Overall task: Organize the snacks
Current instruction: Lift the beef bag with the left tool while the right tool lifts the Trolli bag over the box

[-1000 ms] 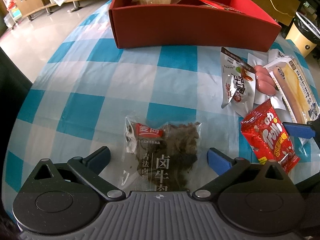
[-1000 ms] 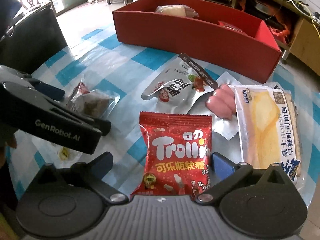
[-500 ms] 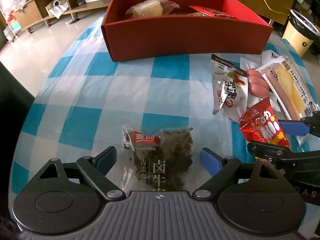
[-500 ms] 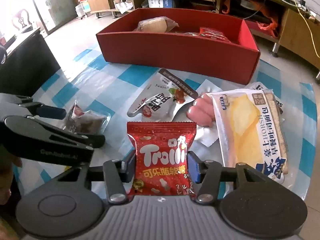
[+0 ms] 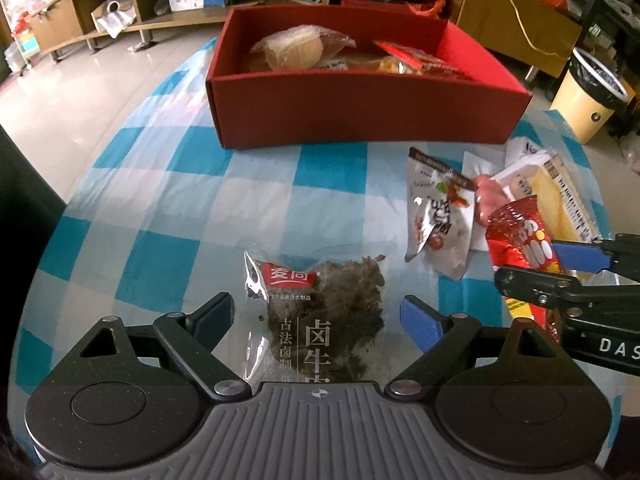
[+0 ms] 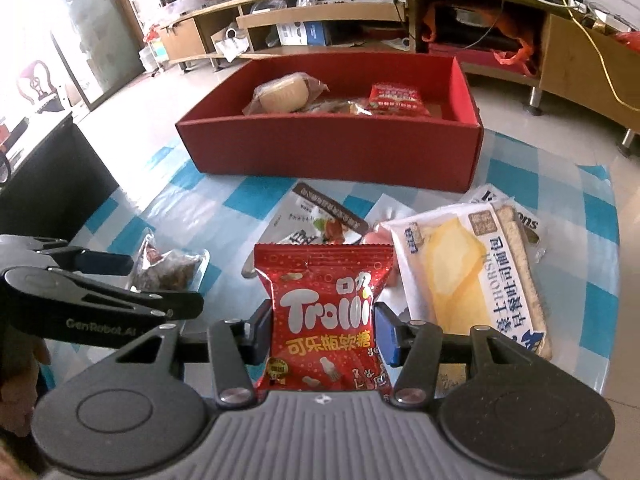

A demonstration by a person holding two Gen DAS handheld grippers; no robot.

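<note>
step: carry to red box (image 6: 332, 148) | right hand-held gripper (image 6: 323, 334) pinches candy bag (image 6: 326, 316), in front of box | left hand-held gripper (image 5: 318, 322) spread around beef packet (image 5: 320, 308), pads apart from it | advice: lift bag over the near wall, release inside

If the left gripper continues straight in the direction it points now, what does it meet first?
Most likely the clear beef packet, which lies on the checked tablecloth directly between the open fingers of the left gripper. How much gap remains above it is unclear.
</note>
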